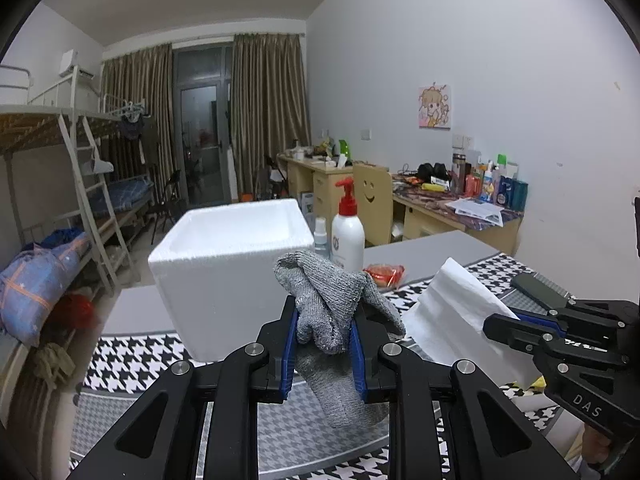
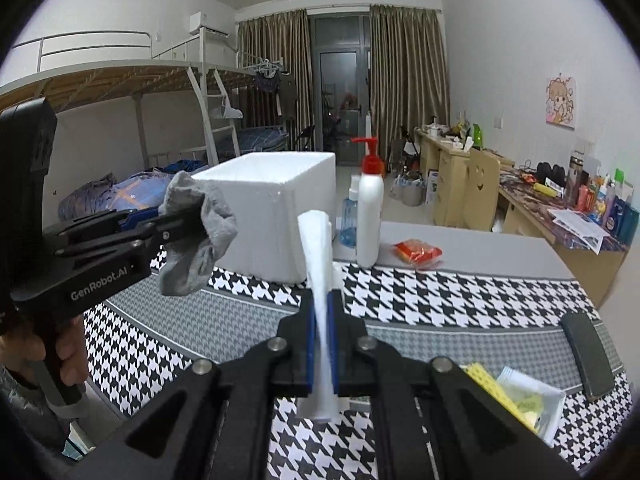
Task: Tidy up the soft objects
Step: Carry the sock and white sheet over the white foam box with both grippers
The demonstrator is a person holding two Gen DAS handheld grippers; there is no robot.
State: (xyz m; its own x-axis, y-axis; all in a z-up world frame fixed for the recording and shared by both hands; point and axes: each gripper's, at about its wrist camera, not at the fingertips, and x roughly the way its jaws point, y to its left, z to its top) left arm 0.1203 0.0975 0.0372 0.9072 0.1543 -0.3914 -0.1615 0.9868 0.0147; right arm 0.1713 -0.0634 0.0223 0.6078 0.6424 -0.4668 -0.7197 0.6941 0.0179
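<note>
A white pump bottle with a red top [image 2: 370, 216] stands at mid-frame on the grey tabletop, touching or just beside a small clear blue spray bottle [image 2: 349, 220] on its left. A red packet [image 2: 418, 254] lies right of them, near the houndstooth cloth [image 2: 440, 292]. A dark phone [image 2: 586, 354] rests at lower right; bunk beds [image 2: 120, 80] fill the upper left.

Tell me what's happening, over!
Left gripper shut on grey sock. Right gripper shut on white tissue. Both held above the cloth, foam box ahead, path clear.
</note>
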